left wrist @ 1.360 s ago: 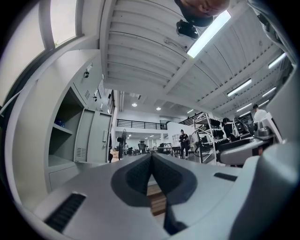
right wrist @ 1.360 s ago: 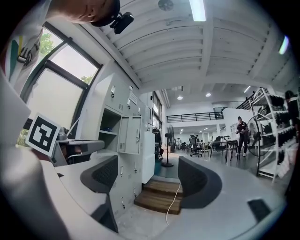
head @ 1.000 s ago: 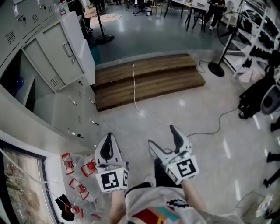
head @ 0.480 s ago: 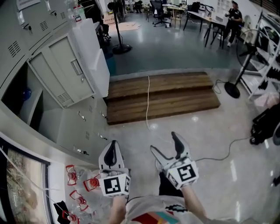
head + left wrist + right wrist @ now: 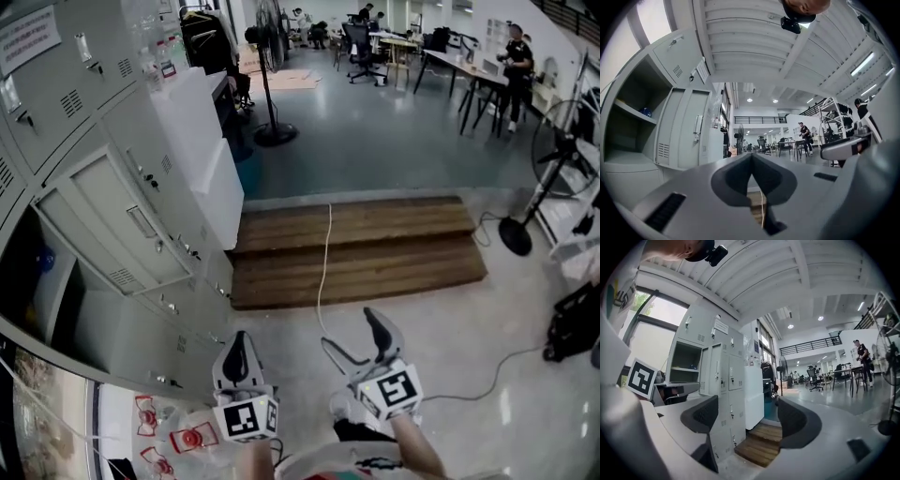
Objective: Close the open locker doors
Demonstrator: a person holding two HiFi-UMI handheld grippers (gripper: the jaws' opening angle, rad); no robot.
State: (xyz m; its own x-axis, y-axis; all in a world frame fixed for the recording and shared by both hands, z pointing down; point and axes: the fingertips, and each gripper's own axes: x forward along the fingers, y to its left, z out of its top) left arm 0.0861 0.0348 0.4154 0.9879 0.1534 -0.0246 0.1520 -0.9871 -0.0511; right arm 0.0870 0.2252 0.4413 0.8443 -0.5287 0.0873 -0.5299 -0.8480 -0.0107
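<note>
We hold both grippers low over the near floor, pointing far. The left gripper (image 5: pixel 236 345) has its jaws pressed together on nothing, and the right gripper (image 5: pixel 349 328) is spread wide and empty. At left, the locker door (image 5: pixel 105 230) hangs open, and a small blue object (image 5: pixel 645 111) sits on its compartment's shelf.

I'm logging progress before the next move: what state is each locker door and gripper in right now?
Open locker door: swung wide, compartment exposed.
Upper locker doors: shut.
Left gripper: shut, holding nothing.
Right gripper: open, holding nothing.
</note>
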